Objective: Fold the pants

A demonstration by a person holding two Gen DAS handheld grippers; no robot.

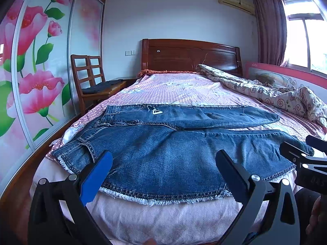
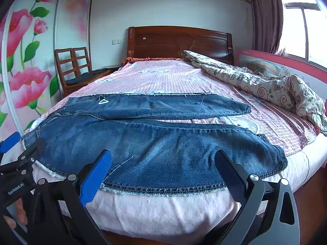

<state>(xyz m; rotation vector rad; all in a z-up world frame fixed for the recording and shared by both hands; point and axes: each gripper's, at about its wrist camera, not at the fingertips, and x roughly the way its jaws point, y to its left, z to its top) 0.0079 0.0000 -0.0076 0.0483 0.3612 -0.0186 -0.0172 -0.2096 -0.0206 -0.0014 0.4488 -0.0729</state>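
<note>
Jeans [image 1: 163,153] lie flat across bed [image 1: 163,220]: heavy, limp denim, best pinched at frayed six-o'clock edge; left gripper [image 1: 163,175] and right gripper [image 2: 163,173] both agape, empty.

"GenRobot.AI" is printed in white on the left tool [image 2: 15,147].

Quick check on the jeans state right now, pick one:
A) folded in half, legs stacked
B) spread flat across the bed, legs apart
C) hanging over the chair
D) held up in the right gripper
B: the jeans lie flat across the foot of the bed, the two legs apart with pink sheet showing between them; the left gripper and right gripper are both open and hold nothing.
</note>
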